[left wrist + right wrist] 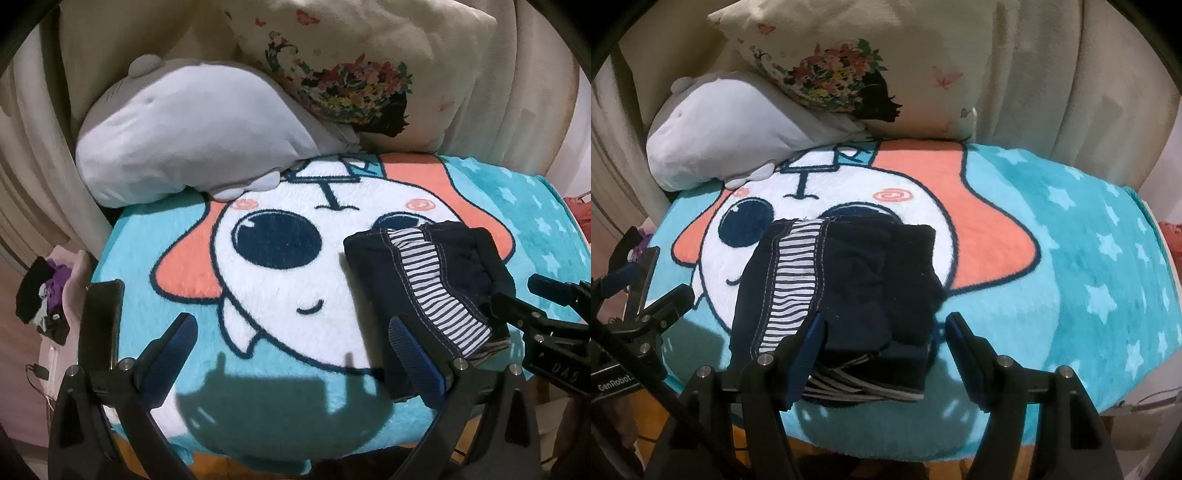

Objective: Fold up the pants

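The pants [432, 288] are dark navy with a striped band, folded into a compact bundle on the turquoise cartoon blanket [258, 387]. In the left wrist view they lie at the right, beside my open left gripper [291, 336], whose right finger [417, 354] overlaps their near edge. In the right wrist view the bundle [849, 291] lies just ahead of my open right gripper [886, 332], with its near end between the two fingers. The right gripper also shows in the left wrist view [546, 314] at the right edge.
A grey plush pillow [184, 140] and a floral cushion [351, 66] lie at the far end of the blanket. A dark phone-like object [103, 325] and a pile of clothes [44, 295] sit at the left. Cream curtains hang behind.
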Tool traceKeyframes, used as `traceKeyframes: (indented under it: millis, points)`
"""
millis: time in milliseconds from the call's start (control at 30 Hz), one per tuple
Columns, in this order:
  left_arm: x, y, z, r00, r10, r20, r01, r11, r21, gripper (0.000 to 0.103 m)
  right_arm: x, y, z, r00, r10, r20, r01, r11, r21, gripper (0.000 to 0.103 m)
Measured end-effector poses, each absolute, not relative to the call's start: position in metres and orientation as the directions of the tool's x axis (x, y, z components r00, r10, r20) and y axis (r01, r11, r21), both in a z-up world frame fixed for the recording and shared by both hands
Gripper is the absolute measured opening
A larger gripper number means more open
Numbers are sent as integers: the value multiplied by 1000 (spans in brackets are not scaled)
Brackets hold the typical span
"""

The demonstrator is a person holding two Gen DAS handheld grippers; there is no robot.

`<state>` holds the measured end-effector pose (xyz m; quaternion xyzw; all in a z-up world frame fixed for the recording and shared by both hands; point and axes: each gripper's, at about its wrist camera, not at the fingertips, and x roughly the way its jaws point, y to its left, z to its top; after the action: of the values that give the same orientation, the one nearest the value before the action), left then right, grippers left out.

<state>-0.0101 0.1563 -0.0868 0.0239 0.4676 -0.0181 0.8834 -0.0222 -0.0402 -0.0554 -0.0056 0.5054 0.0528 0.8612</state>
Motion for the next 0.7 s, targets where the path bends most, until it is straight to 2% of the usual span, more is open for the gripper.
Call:
traceKeyframes:
  millis: [433, 700]
  points:
    - [-3, 165, -100, 500, -62, -864, 41, 998, -48, 103, -15, -32, -57, 478, 56, -877, -102, 995, 8, 76]
    - [-2, 167, -103, 496, -63, -866, 38, 998, -51, 103, -15, -30, -59, 477, 52, -878, -105, 995, 2, 76]
